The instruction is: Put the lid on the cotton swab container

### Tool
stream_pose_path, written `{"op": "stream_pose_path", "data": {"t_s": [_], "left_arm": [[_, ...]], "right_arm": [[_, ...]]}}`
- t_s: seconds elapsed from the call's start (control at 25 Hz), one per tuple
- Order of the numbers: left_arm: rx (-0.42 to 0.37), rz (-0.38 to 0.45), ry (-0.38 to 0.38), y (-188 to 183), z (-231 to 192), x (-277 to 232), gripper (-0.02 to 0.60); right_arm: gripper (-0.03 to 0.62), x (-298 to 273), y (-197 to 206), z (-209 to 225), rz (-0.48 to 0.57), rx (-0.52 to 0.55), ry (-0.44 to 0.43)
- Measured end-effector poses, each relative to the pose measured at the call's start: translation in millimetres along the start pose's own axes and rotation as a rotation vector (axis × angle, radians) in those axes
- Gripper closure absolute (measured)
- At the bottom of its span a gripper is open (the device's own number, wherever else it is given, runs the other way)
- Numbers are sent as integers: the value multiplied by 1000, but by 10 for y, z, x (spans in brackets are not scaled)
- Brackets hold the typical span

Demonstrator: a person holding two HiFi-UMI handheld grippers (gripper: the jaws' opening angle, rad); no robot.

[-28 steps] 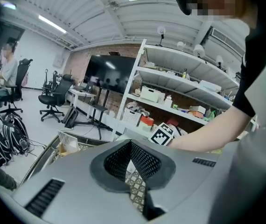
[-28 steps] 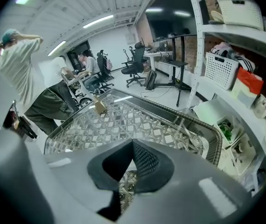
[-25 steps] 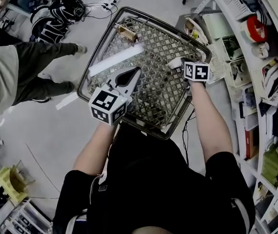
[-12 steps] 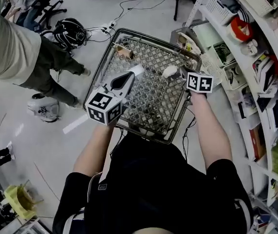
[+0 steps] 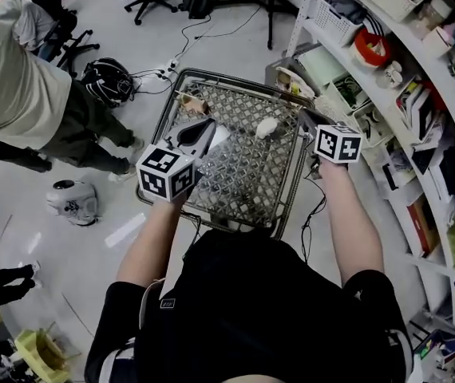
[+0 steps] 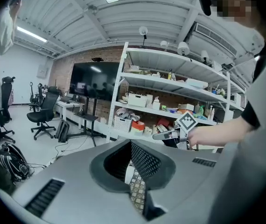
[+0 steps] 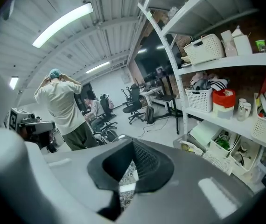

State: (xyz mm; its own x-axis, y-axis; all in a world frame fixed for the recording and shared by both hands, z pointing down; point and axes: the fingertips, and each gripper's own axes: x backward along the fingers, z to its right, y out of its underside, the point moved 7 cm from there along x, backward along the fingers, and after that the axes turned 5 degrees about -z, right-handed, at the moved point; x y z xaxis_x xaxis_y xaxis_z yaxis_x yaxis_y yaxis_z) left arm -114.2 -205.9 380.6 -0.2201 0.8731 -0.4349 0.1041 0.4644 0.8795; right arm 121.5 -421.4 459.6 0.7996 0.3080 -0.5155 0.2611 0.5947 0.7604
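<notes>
The left gripper (image 5: 209,124) and right gripper (image 5: 302,116) hover over a wire basket (image 5: 229,79), jaws pressed together and empty, while a small tan container (image 5: 194,102) sits in its far left corner and a white rounded piece (image 5: 267,128) lies near the right gripper.

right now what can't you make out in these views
Head view: small white rounded object in the grey wire-mesh basket is too small to call lid or container.
Gripper views: left tool and right tool bodies hide the basket's contents.
Head view: tan item at its far corner, likewise.
</notes>
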Motion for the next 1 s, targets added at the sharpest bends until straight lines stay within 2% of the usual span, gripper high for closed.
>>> {"op": "stream_pose_path", "data": {"t_s": [0.36, 0.64, 0.84, 1.0], "left_arm": [[-44, 38, 17, -289, 10, -20, 577], [-65, 98, 14, -460, 69, 106, 577], [-73, 142, 21, -528, 148, 213, 577], [-84, 176, 10, -532, 193, 306, 577]], "right_arm": [[585, 514, -317, -248, 155, 27, -31], [586, 959, -495, -596, 291, 95, -47], [586, 1316, -467, -797, 391, 161, -62], [586, 1508, -352, -829, 426, 177, -52]]}}
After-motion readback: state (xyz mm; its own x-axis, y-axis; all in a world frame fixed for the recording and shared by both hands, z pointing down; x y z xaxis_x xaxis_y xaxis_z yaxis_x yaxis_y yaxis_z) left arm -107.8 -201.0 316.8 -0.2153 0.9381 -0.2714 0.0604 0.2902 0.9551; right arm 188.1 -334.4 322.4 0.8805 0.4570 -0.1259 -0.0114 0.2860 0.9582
